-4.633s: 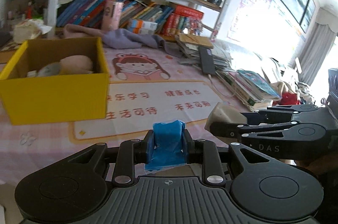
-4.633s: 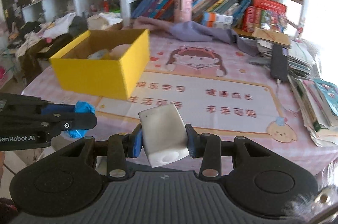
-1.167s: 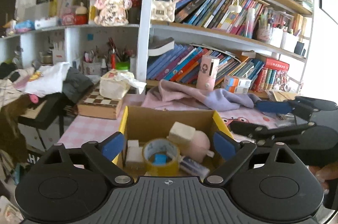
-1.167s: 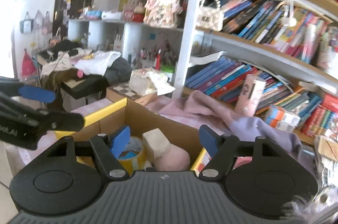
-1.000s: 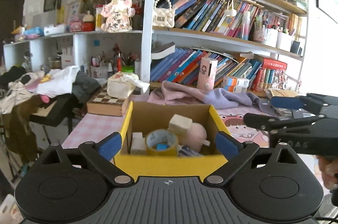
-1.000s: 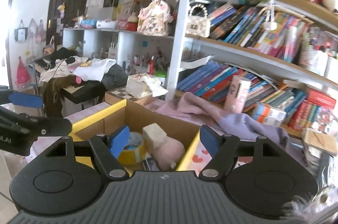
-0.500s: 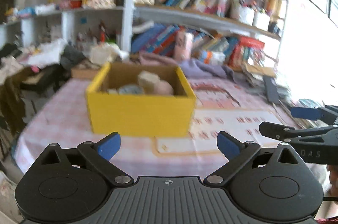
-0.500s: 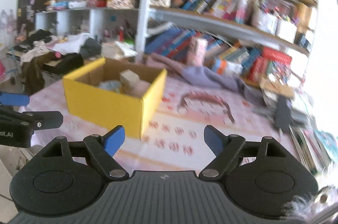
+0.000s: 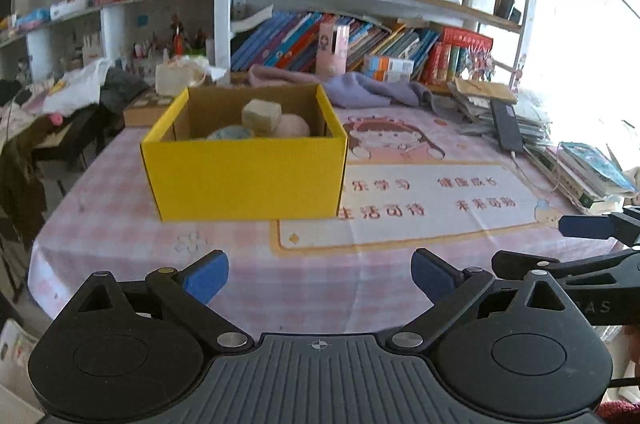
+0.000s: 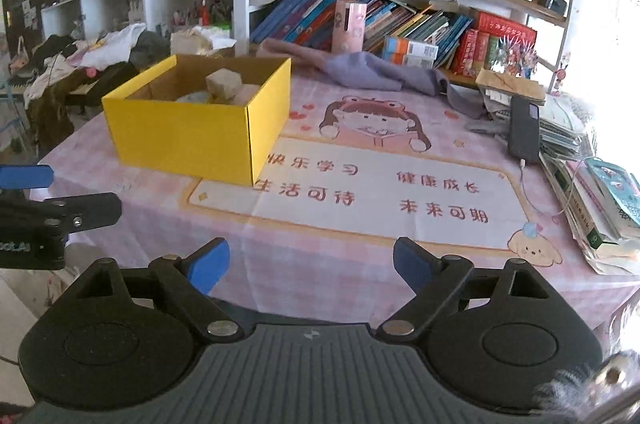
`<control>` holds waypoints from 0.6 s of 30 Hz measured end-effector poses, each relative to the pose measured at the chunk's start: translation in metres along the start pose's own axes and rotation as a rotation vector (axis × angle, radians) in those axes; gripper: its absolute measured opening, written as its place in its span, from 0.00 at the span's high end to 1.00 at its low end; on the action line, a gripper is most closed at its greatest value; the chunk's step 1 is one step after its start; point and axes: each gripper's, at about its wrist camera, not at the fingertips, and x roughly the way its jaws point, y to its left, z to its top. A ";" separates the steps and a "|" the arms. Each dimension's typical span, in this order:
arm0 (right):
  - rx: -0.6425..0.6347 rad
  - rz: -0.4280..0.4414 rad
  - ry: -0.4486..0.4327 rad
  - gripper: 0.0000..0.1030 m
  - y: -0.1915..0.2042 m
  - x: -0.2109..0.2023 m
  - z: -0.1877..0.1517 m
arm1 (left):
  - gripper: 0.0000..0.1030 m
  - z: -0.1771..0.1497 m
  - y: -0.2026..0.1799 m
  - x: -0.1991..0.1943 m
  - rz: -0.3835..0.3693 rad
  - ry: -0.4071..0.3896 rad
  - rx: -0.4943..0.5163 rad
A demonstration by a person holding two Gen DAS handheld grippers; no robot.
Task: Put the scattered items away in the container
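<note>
- Since the frames a second ago, both grippers have drawn back from over the yellow box (image 9: 244, 176); then its open top filled the lower middle of both views, and now it stands whole on the table in the upper left of each frame.
- The box's contents are only partly seen over its front wall: the lower parts of everything inside are hidden, and the bluish-grey round thing (image 9: 230, 133) is too cut off to make out.
- The box is bright yellow outside and plain brown card inside, with no lid, square on the pink checked tablecloth (image 9: 120, 224), its right corner just touching the printed mat (image 9: 420, 200).
- In it lie a pale beige block (image 9: 262, 115), tilted on top, and a pink rounded thing (image 9: 294, 126) just beside it on the right.
- The left gripper (image 9: 320, 274) stands wide apart at the bottom of its frame, with nothing between its blue pads (image 9: 206, 276).
- The right gripper (image 10: 311, 266) is opening, its jaws spread wide and empty over the tablecloth's near edge.
- Each gripper shows in the other's view only as fingers cut off at the frame's side.
</note>
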 end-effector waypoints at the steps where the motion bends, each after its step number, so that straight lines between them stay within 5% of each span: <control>1: -0.001 0.002 0.002 0.11 -0.001 0.000 -0.001 | 0.03 -0.001 -0.001 0.001 0.001 0.008 0.000; 18: 0.017 0.022 0.055 0.00 -0.008 -0.004 -0.015 | 0.00 -0.014 -0.013 0.001 0.034 0.096 0.005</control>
